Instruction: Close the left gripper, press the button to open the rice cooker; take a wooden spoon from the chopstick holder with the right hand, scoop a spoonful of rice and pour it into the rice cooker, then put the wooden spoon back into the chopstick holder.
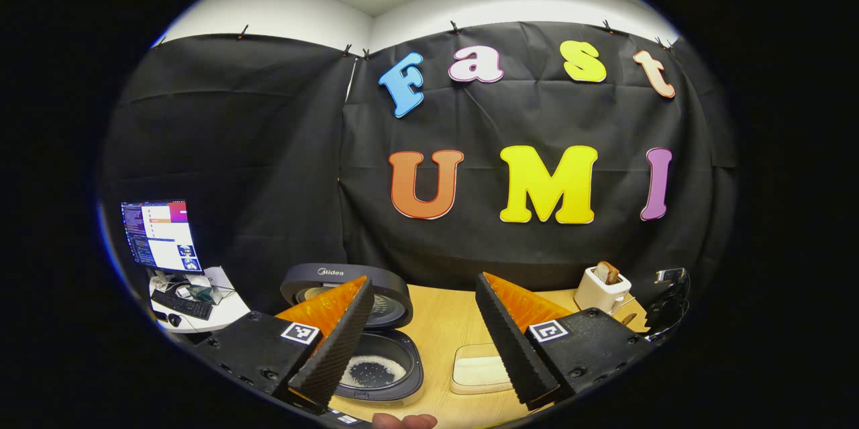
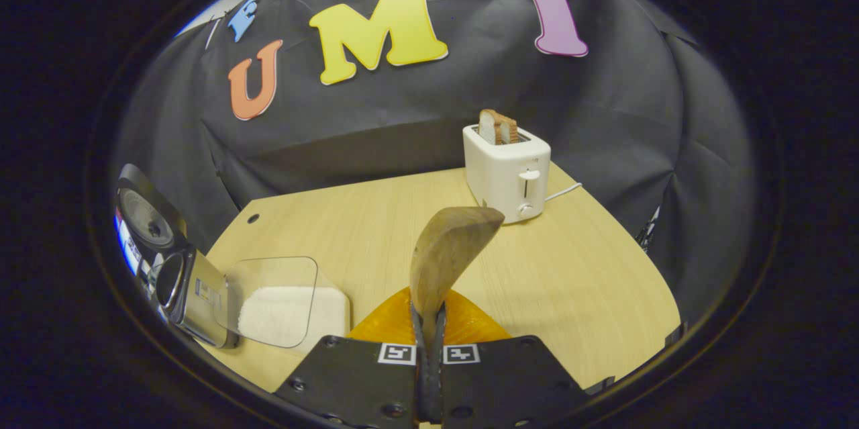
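The wooden spoon (image 2: 448,251) looked light and rigid, best gripped low on its handle. The right tongs (image 2: 429,321) were clamped there, bowl upright above the worktop (image 2: 376,227). The left tongs (image 1: 423,342) gaped wide, empty, over the open rice cooker (image 1: 376,355), which held some rice.

We see even, soft overhead light in both views. Fisheye distortion bends the table (image 2: 376,227) edges. The wooden spoon (image 2: 446,251) looks slightly soft up close; the toaster (image 2: 507,170) stays sharp, shadows faint.
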### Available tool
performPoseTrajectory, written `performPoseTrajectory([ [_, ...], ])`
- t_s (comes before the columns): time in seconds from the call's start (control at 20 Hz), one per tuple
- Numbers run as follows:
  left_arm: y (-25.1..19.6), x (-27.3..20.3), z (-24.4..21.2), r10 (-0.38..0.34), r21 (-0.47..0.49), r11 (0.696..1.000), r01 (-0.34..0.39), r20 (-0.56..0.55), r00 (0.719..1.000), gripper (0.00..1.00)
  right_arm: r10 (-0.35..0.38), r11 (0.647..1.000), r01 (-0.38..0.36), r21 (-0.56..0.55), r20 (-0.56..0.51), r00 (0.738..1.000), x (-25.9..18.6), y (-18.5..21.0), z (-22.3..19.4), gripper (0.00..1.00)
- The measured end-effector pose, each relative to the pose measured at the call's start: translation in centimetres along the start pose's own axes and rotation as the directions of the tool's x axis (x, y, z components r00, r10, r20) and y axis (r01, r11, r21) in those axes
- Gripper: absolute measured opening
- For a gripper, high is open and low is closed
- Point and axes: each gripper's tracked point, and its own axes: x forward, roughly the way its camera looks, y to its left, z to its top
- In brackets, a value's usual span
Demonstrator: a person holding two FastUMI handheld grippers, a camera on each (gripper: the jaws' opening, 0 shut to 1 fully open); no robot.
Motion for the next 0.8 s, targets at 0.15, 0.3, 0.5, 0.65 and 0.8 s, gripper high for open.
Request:
performPoseTrajectory([
  [0.15,0.0,-0.2,0.1,0.007,0.007,1.000,-0.007,-0.002,1.000,0.97,-0.009,1.000,0.009,-0.005,-0.017,1.000,0.9,-0.4,-0.7,0.00],
  [0.3,0.0,-0.4,-0.1,0.015,0.006,1.000,-0.015,-0.011,1.000,0.97,-0.003,1.000,0.003,0.015,-0.031,1.000,1.7,-0.7,-1.1,0.00],
  [0.5,-0.2,-0.4,0.0,0.017,0.015,1.000,-0.017,-0.016,1.000,0.98,0.006,1.000,-0.006,0.012,-0.047,0.999,2.1,-1.1,-1.8,0.00],
  [0.65,-0.7,-0.4,0.0,0.012,0.020,1.000,-0.012,-0.015,1.000,0.98,0.007,1.000,-0.007,0.011,-0.038,0.999,2.1,-1.8,-1.5,0.00],
  [0.8,-1.4,-0.1,-0.1,0.001,0.020,1.000,-0.001,-0.018,1.000,0.98,0.029,0.999,-0.028,0.024,-0.044,0.999,2.3,-1.9,-1.8,0.01],
])
